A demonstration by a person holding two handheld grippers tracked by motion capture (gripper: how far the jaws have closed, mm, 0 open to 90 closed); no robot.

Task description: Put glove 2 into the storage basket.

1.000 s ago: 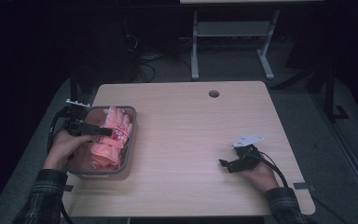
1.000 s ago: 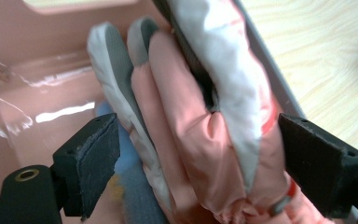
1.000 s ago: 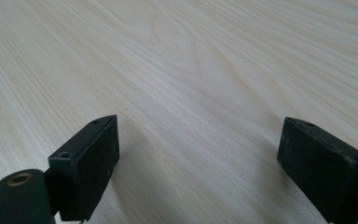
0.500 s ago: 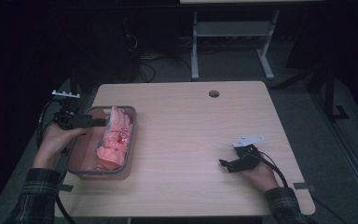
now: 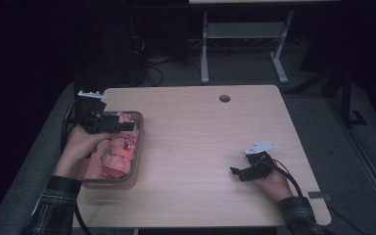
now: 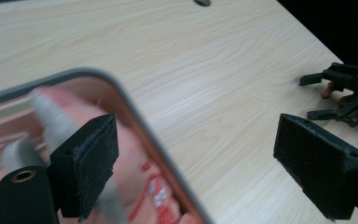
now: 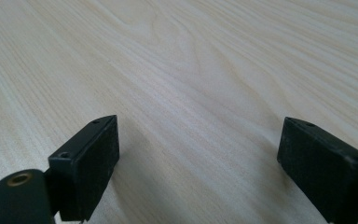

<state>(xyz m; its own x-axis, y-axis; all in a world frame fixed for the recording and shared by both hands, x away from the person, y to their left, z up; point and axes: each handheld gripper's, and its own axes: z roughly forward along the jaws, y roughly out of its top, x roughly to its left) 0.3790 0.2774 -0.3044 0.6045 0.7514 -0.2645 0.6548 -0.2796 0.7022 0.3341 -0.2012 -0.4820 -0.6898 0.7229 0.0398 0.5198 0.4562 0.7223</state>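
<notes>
Tabletop (image 5: 200,147) of pale wood grain in a dark room, both hand-held grippers (image 5: 127,126) (image 5: 236,171) spread, nothing between.

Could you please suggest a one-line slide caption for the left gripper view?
Open left gripper above the grey-rimmed tray of pink packets, wooden table beyond.

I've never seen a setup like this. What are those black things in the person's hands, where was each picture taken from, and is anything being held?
A person sits at a wooden table holding a hand-operated claw in each hand. The high view looks down from above; the other two come from cameras riding on each claw, looking along its two black jaws. The left claw hangs over a grey-rimmed tray of pink packets, jaws wide apart, holding nothing. The right claw rests low over bare wood, also open and empty. A round hole sits near the table's far edge.
</notes>
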